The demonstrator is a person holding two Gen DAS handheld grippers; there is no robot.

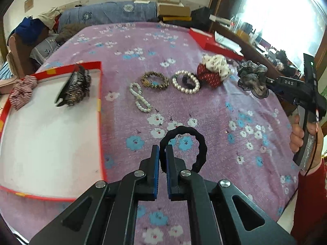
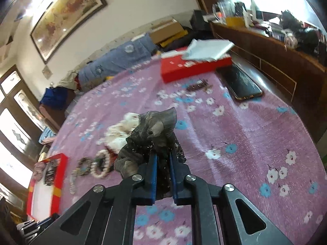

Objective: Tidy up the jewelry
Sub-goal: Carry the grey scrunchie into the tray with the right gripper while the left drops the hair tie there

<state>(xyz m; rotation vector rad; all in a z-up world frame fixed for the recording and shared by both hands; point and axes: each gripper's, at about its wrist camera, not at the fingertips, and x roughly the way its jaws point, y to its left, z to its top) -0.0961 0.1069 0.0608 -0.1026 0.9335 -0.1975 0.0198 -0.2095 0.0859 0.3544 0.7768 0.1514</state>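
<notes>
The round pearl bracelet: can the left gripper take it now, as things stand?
Probably not yet: the left gripper is shut on the black hair tie. The blanket up to the pearl bracelet lies bare.

Bed (image 1: pixel 184 47) under a purple floral blanket, white wall behind it with a framed painting (image 2: pixel 67 18), dark wooden cabinet (image 2: pixel 276 65) beside the bed, bright window (image 1: pixel 286 16) glare above the cabinet

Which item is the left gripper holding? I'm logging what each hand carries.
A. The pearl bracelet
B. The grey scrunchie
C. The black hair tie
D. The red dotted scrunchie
C: the left gripper is shut on the black hair tie, whose band passes between its blue pads; the pearl bracelet lies on the bedspread.
</notes>
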